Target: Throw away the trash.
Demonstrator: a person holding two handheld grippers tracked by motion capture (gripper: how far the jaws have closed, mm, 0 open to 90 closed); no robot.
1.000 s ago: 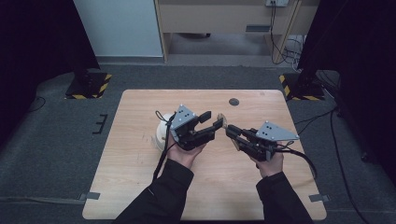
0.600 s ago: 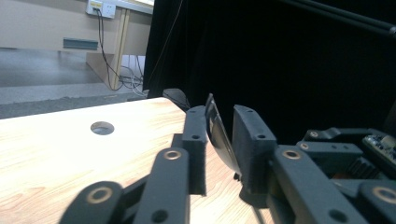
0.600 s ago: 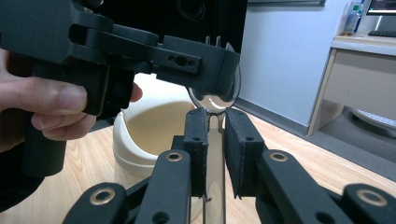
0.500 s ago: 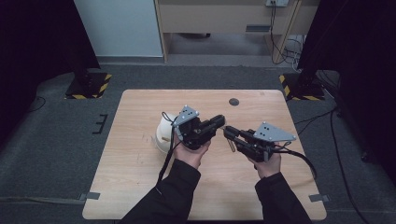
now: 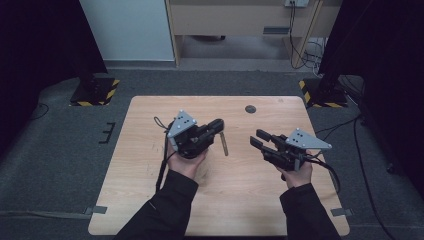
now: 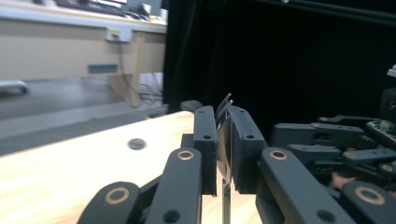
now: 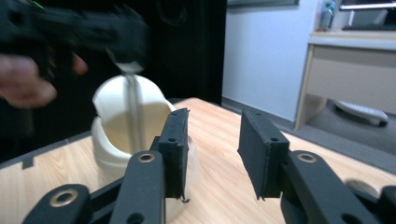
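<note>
Handover done: left gripper [image 5: 218,125] now pinches the thin metal spoon-like utensil [image 5: 224,143] hanging just right of the white plastic container [image 7: 122,122], right gripper [image 5: 260,138] jaws have just been opening, empty, drawn back.

The white holder [image 7: 126,126] hides under the left claw [image 5: 217,125]; the utensil's [image 6: 226,154] ends stay unclear.
</note>
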